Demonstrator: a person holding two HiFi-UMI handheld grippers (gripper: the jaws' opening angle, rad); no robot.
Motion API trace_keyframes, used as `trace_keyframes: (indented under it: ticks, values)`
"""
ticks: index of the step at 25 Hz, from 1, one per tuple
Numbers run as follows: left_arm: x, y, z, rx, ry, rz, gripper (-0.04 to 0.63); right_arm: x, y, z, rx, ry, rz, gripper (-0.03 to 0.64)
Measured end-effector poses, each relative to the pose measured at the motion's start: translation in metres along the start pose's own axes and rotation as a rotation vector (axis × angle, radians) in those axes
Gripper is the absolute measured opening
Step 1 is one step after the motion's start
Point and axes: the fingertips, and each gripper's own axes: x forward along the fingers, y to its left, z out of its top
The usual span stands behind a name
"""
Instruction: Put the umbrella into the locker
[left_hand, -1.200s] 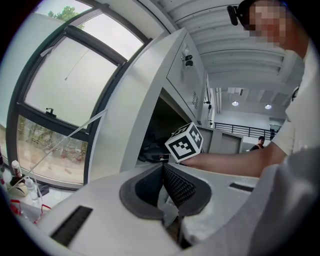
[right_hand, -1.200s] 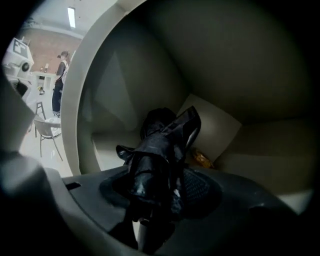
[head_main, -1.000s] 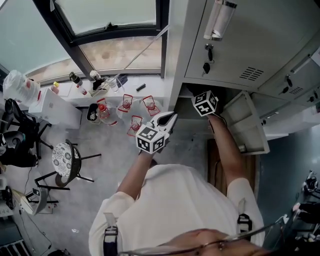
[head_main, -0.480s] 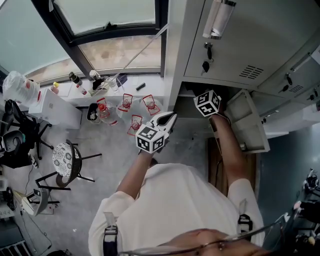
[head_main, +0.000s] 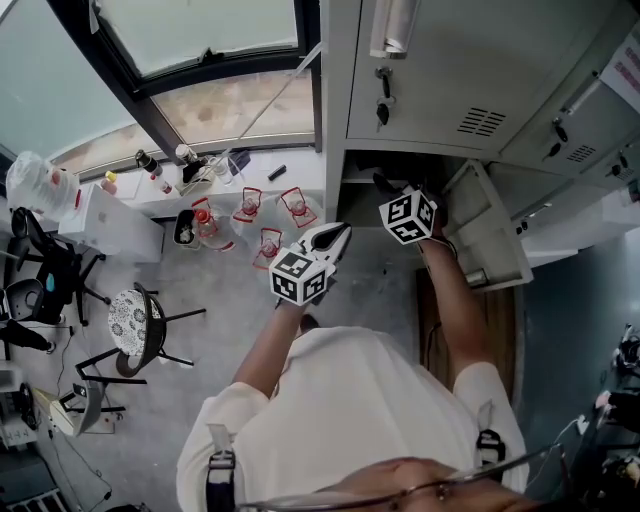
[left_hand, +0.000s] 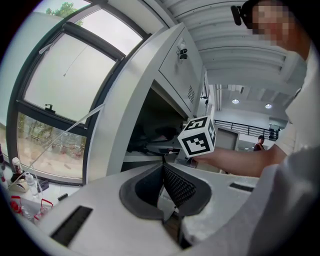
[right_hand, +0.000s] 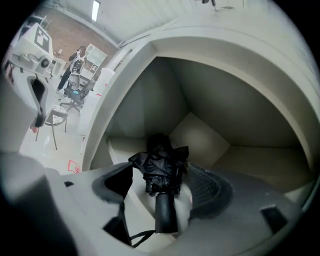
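While the right gripper (right_hand: 165, 176) is reached into the open compartment of the locker (head_main: 430, 70), its jaws are spread wide and nothing is clamped by them. The umbrella (right_hand: 161, 160) is found between the jaws. It is black and folded and is laid on the floor of that compartment. Its bundled cloth is turned toward the locker's back wall and its round black handle (right_hand: 165, 214) toward the opening. A thin black strap (right_hand: 142, 236) is trailed from the handle end. Whether either pad brushes the cloth cannot be told.

From the head view, the right gripper's marker cube (head_main: 408, 216) is seen at the mouth of the open compartment, just under the shut upper door (head_main: 450, 50) of the locker. A key (head_main: 382, 102) is hung in that upper door's lock. The open compartment's own door (head_main: 488, 238) is swung out to the right of the opening.

The left gripper (head_main: 338, 236) is held outside the locker, to the left of the open compartment and apart from it, and is pointed toward the locker's side. Its jaws are closed together, with nothing between them.

Left of the locker a window (head_main: 200, 40) is seen. Well away from the locker on that same side, a stool (head_main: 133, 318) with a round patterned seat is stood on the floor.
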Motion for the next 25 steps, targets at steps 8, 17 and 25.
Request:
trace_keyframes:
  ticks: [8, 17, 25]
  values:
    - [-0.001, -0.027, -0.009, 0.000, 0.013, 0.012, 0.003, -0.048, 0.005, 0.003, 0.105, -0.082, 0.017, 0.322]
    - [-0.007, -0.066, -0.025, -0.002, 0.025, 0.052, 0.003, -0.105, 0.022, -0.006, 0.331, -0.166, 0.112, 0.274]
    - [-0.028, -0.093, -0.050, -0.023, 0.034, 0.116, 0.003, -0.142, 0.056, -0.026, 0.418, -0.190, 0.197, 0.178]
